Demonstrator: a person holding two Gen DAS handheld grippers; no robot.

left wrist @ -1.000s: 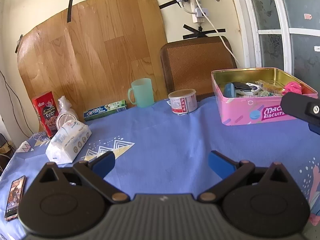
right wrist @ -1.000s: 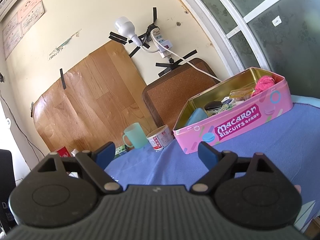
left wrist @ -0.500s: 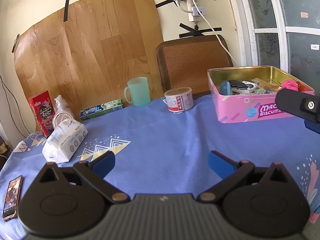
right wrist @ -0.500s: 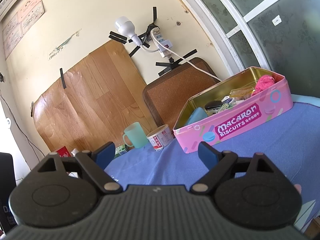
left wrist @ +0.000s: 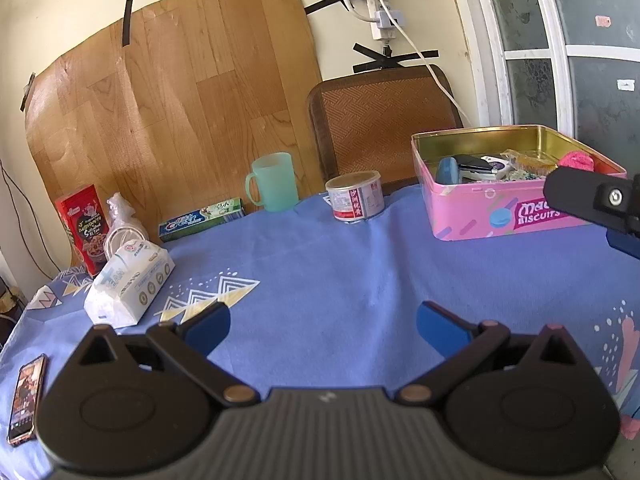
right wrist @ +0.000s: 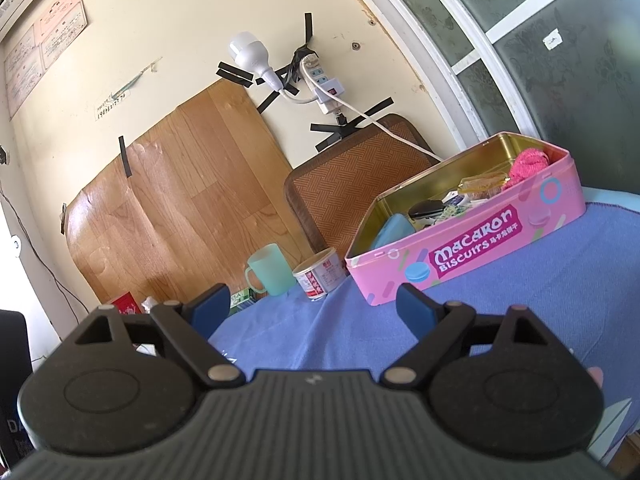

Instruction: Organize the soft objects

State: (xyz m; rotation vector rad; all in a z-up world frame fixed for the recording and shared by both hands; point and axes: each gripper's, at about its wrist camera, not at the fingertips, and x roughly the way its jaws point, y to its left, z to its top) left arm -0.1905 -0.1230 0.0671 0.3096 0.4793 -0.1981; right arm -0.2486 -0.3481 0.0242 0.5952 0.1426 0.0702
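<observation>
A pink biscuit tin stands open at the table's right, also in the right wrist view. Inside lie a pink knitted piece, a blue pouch, a black item and small packets. A white tissue pack lies at the left. My left gripper is open and empty above the blue cloth. My right gripper is open and empty, raised in front of the tin; part of it shows in the left wrist view.
A green mug, a small can, a toothpaste box, a red carton and a plastic-wrapped item line the back. A phone lies at the near left edge. A chair stands behind the table.
The left gripper's view has shifted slightly back and up, so the table objects sit a little lower and farther. The right gripper has barely moved. Both stay open.
</observation>
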